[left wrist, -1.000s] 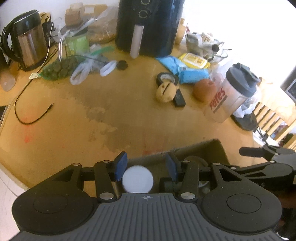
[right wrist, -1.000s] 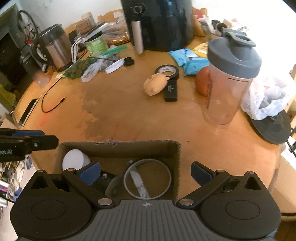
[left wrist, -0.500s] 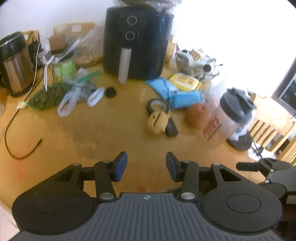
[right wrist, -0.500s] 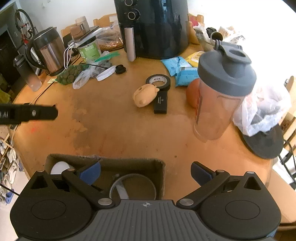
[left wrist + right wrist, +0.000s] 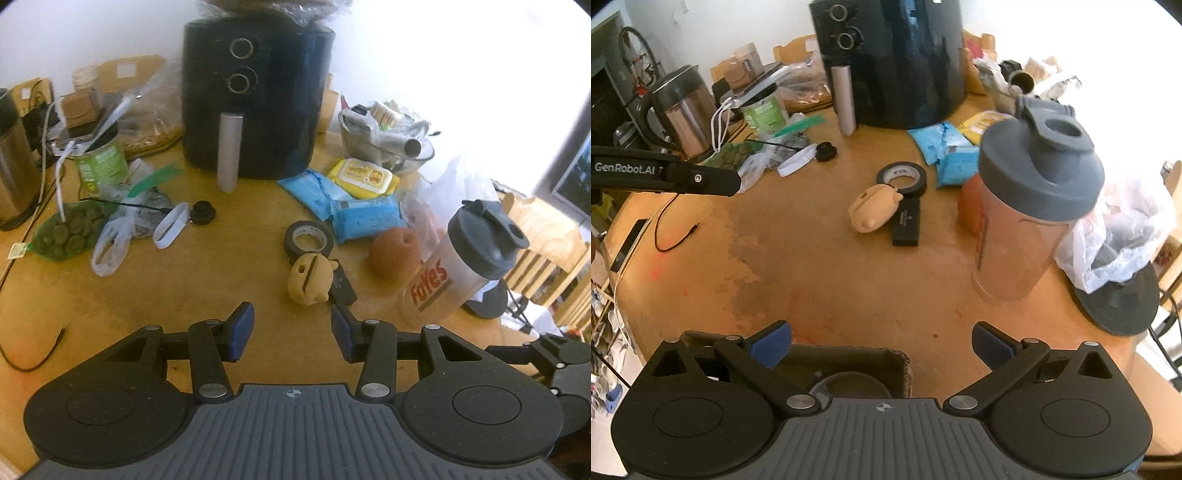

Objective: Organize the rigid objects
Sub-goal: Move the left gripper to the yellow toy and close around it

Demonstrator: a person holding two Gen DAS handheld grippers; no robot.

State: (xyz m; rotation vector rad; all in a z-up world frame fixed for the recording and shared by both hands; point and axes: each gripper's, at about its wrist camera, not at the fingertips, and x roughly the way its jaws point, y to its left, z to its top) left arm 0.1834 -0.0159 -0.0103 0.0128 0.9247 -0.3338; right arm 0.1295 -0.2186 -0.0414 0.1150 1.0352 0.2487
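You held the left tool (image 5: 291, 334) tilted downward with its blue pads (image 5: 241, 331) parted and nothing between them. Your right tool (image 5: 881, 345) also pointed down, its jaws spread wider and likewise empty. From the right wrist view, the left tool's dark finger (image 5: 698, 180) reached in from the left edge.

A tall black air fryer with two round dials (image 5: 255, 96) stands at twelve o'clock on the round wooden bench (image 5: 207, 280). A steel electric kettle with a black handle (image 5: 683, 110) sits at ten o'clock, with a green-labelled tub (image 5: 764, 110) beside it. At three o'clock a crumpled white plastic bag (image 5: 1123, 236) rests on a flat black disc (image 5: 1119, 306).
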